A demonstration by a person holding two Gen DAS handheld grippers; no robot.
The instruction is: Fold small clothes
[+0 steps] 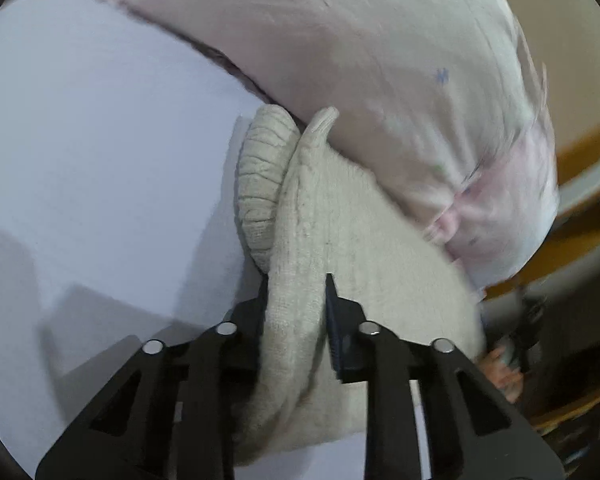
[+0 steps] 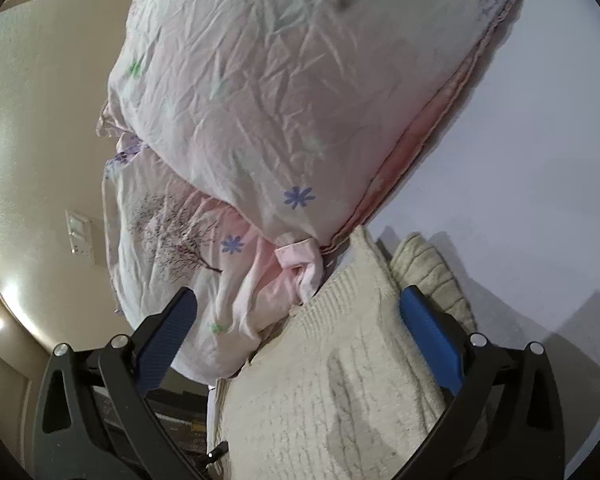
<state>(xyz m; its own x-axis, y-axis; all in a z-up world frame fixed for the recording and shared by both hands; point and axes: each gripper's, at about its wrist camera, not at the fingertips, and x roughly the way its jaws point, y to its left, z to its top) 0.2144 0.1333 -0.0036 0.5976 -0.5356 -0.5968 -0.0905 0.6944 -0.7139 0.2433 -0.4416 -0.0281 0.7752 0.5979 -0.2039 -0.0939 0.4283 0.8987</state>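
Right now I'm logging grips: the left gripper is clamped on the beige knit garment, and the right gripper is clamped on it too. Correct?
Partly. The left gripper does clamp the beige knit garment, but the right wrist view shows the right gripper wide open around it.

My left view smears the pale pink floral pillow (image 1: 380, 80); glare spots the glossy beige wall (image 2: 28, 160); fisheye edges darken.

Left hand-held gripper (image 1: 298, 280): jaws narrowed, clamped on a fold of beige knit garment (image 1: 300, 340). Right hand-held gripper (image 2: 300, 300): jaws spread wide, nothing clamped between them.
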